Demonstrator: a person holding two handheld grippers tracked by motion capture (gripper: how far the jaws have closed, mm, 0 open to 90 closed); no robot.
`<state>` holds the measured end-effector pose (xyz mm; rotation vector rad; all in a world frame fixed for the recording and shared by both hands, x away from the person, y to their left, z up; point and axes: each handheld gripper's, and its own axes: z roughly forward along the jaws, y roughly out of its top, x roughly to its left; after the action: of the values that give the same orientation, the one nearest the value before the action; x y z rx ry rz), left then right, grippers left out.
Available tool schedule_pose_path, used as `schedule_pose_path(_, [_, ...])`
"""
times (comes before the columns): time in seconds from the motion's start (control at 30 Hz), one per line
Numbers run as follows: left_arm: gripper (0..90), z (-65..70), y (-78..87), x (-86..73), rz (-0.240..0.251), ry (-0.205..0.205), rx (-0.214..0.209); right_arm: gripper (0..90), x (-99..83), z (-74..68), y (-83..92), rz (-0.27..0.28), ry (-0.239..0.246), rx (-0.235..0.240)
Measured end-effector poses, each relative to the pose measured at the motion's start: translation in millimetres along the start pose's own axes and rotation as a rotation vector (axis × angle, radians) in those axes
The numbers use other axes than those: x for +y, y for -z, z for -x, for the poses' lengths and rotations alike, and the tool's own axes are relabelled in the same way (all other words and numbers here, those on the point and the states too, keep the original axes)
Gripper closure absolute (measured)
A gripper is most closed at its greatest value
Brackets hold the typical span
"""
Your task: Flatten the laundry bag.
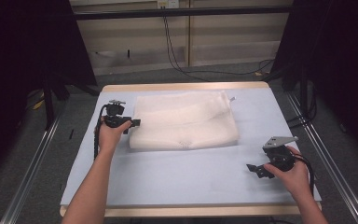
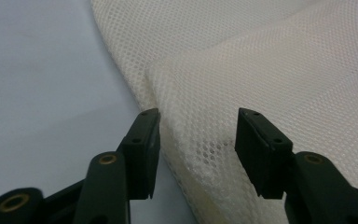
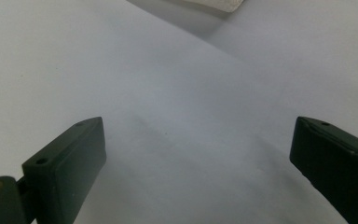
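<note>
White mesh cover point(image 2: 242, 70) edge sits between the left claw's point(image 2: 198, 140) unclenched jaws; right claw point(image 3: 196, 158) spread wide above the table point(image 3: 121, 70)

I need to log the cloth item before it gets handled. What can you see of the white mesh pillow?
The white mesh pillow is a cream, roughly rectangular cushion covered in fine open-weave netting, soft-looking, lying flat on the pale blue table toward its far middle. A small tab sticks out at its far right corner. Its left edge sits between the left gripper's fingers, which have not pinched it yet.
</note>
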<state>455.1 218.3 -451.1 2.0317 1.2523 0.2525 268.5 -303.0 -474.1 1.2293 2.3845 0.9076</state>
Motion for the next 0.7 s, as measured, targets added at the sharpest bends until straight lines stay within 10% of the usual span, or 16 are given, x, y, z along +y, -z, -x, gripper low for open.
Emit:
schedule_pose_path(0.37, [82.4, 1.6, 5.1, -2.6, -0.002, 0.066, -0.051, 3.0, 0.0, -0.5, -0.2, -0.002, 0.004, -0.002])
schedule_pose_path(0.7, [84.2, 21.1, 12.6, 0.6, 0.032, 0.037, -0.098, 3.0, 0.9, -2.3, -0.2, -0.005, -0.002, 0.004])
